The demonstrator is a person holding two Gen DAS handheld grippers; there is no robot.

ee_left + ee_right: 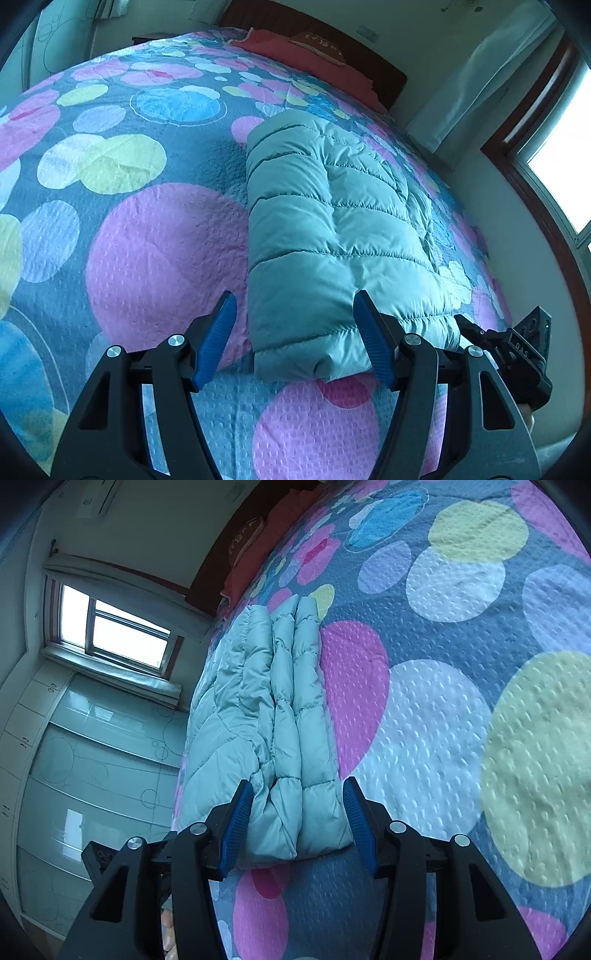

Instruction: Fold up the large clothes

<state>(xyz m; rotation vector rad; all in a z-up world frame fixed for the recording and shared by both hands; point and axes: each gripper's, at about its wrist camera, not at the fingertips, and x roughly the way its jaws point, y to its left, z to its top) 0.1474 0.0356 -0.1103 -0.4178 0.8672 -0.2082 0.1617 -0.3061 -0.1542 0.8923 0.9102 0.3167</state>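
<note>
Left wrist — folded jacket [332, 236] between parted tongs [295, 339]

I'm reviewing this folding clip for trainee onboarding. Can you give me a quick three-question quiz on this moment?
1. True or false: the puffer jacket lies spread flat with both sleeves out.
2. The jaws of the left gripper are: A) open around the jacket's near end, B) shut on a sleeve, C) out of view.
3. Fill in: the jacket lies on a bedspread printed with coloured ____.

Key:
1. False; it is folded into a narrow long bundle.
2. A; the right gripper is open around the near end too.
3. Circles.
</note>
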